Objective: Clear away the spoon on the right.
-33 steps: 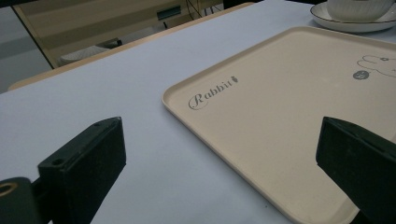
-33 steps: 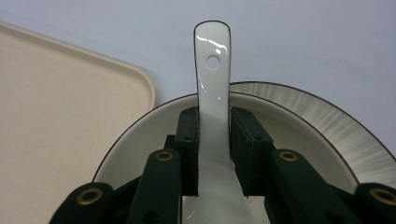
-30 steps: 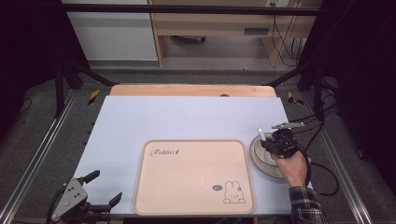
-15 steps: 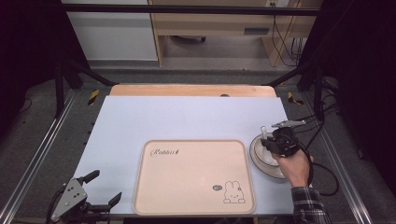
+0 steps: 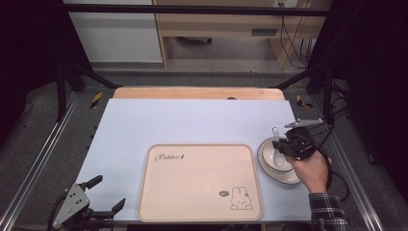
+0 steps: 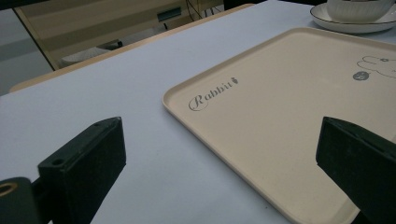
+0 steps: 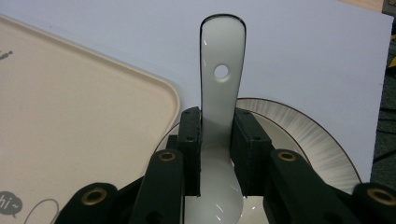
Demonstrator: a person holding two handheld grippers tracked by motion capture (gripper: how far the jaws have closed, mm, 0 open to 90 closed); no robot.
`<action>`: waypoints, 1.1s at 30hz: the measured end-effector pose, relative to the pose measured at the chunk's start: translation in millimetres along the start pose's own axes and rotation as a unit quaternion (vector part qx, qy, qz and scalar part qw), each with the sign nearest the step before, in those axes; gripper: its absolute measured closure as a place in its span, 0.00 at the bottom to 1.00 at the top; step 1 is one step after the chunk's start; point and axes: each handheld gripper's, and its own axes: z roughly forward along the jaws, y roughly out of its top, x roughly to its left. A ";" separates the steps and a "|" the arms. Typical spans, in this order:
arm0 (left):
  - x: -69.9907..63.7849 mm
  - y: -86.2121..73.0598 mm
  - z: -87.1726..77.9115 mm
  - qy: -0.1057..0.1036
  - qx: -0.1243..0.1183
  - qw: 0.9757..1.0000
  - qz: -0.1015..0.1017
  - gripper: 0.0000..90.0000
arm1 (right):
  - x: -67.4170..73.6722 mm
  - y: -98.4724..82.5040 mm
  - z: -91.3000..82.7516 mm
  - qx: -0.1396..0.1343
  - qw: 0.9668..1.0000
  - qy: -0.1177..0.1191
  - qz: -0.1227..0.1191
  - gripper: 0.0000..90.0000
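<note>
A white ceramic spoon [image 7: 220, 88] is clamped by its handle between the two black jaws of the right gripper [image 7: 217, 149], which are drawn in against both sides of the handle just above the scoop. In the right gripper view the spoon's long axis is seen running straight away from the camera, in line with the jaws; the handle end, pierced by a small round hole, points away from the camera towards the blue-grey table cover [image 7: 299, 51], while the scoop lies towards the camera, low between the jaws. In the high view the spoon [image 5: 275, 134] is found at the right side of the table, over a white bowl [image 5: 276, 161] that sits on a dark-rimmed plate [image 5: 284, 179], with the handle end directed towards the far edge of the table. The right gripper [image 5: 288, 144] is held there by a hand [image 5: 312, 168] in a checked sleeve. Just beside the plate, to its left, a beige tray [image 5: 199, 183] printed with "Rabbit" and a small rabbit drawing is laid flat, with nothing on it. The left gripper [image 5: 103, 192] is seen at the near left corner of the table, well apart from the spoon, its jaws spread wide with nothing between them; in the left gripper view the tray [image 6: 280, 116] and, farther off, the plate [image 6: 355, 25] are seen beyond the spread jaws.
</note>
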 end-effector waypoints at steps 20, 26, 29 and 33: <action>-0.5 0.5 0.0 0.000 0.000 1.000 0.002 0.01 | 12.2 16.3 -37.2 0.009 1.000 0.020 -0.009 0.83; -0.6 0.5 0.0 0.000 -0.001 1.000 0.001 0.01 | 23.9 21.3 -49.2 0.018 0.999 0.037 -0.020 0.83; -0.7 0.5 0.3 -0.001 0.001 1.000 0.002 0.01 | 30.2 22.5 -51.9 0.027 0.998 0.041 -0.029 0.83; -0.7 0.5 0.2 -0.001 0.000 1.000 0.002 0.01 | 36.0 23.1 -52.8 0.032 0.998 0.049 -0.037 0.83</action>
